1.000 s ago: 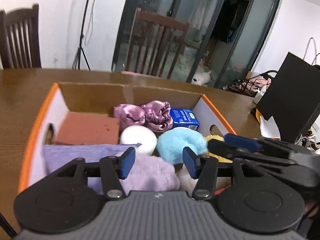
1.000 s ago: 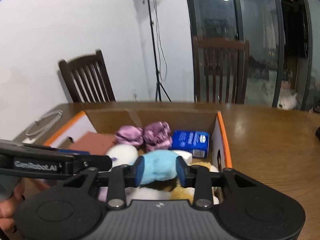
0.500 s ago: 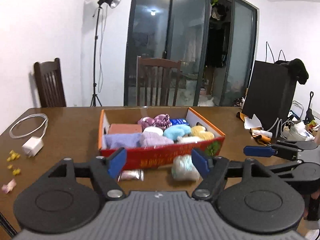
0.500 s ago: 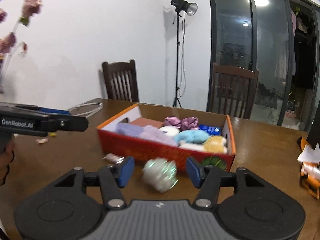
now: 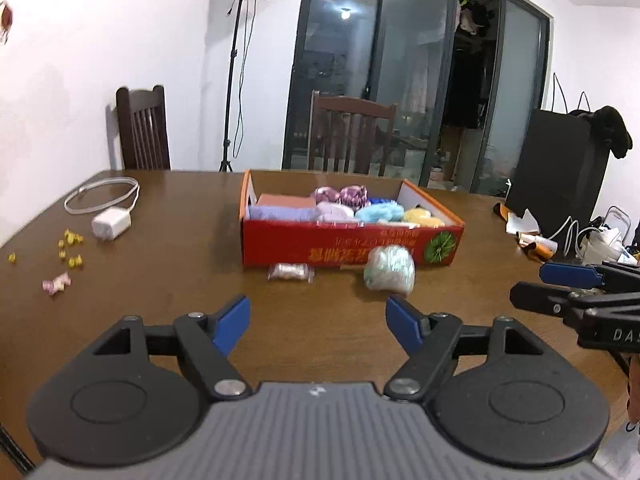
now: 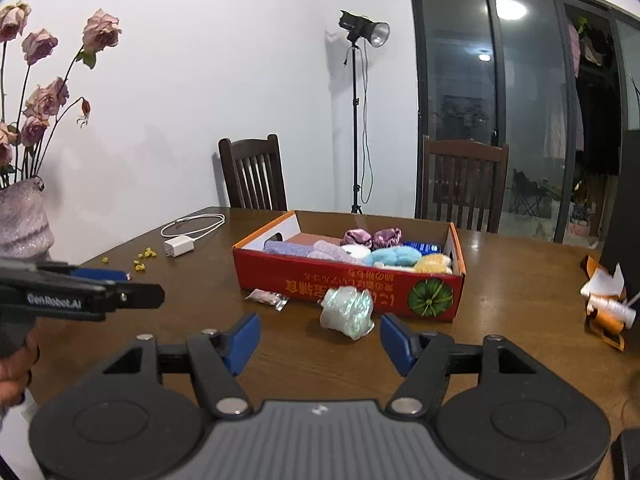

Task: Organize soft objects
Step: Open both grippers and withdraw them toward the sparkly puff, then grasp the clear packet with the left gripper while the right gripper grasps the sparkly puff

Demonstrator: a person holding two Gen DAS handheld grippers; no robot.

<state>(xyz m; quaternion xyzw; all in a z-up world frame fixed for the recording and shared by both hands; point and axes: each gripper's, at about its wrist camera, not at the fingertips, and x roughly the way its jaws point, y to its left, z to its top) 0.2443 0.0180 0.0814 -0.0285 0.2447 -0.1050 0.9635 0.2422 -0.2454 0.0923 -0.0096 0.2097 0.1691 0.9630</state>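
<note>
Left gripper (image 5: 318,322) over bare bench (image 5: 168,280), jaws spread and opening wider, nothing between them. Right gripper (image 6: 318,342) the same: jaws apart, opening, empty. Red box (image 5: 352,250) sits mid-bench, packed with soft things: purple cloth (image 5: 280,213), blue fluff (image 5: 380,212), yellow fluff (image 5: 422,217), pink scrunchies (image 5: 340,194). Shiny pale bundle (image 6: 347,311) lies on the bench just in front of the box, ahead of the right jaws. Small clear packet (image 6: 267,298) beside it, near the box front. White charger (image 5: 111,225) with cable well off to the left.
</note>
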